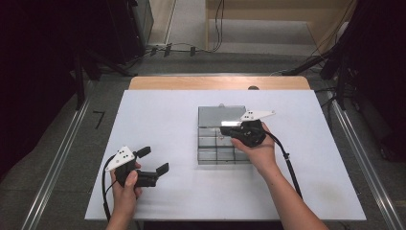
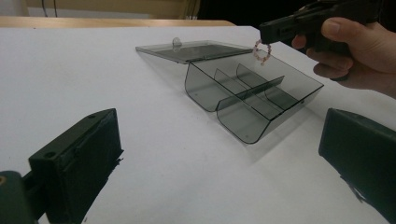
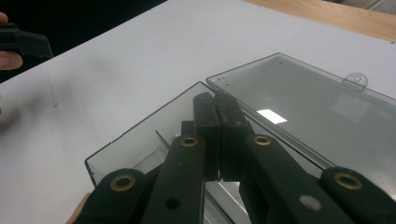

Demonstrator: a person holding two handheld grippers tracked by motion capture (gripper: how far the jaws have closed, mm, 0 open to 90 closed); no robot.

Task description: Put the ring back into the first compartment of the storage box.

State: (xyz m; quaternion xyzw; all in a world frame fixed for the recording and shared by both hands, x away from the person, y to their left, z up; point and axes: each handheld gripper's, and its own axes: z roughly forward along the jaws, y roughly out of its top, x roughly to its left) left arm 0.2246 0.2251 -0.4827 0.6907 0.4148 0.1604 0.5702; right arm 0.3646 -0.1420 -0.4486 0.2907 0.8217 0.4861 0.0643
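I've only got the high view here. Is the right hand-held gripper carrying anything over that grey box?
Observer: Yes. In the left gripper view the right hand-held gripper is shut on a small bead ring, which dangles from its tips.
Operator: Where's the ring relative to the compartments?
Observer: It hangs above the divided box, near the edge where the open lid joins, and it isn't yet down in any compartment.

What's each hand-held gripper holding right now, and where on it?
The right hand-held gripper pinches a small beaded ring by its top edge, over the open box. The left hand-held gripper is open, holding nothing.
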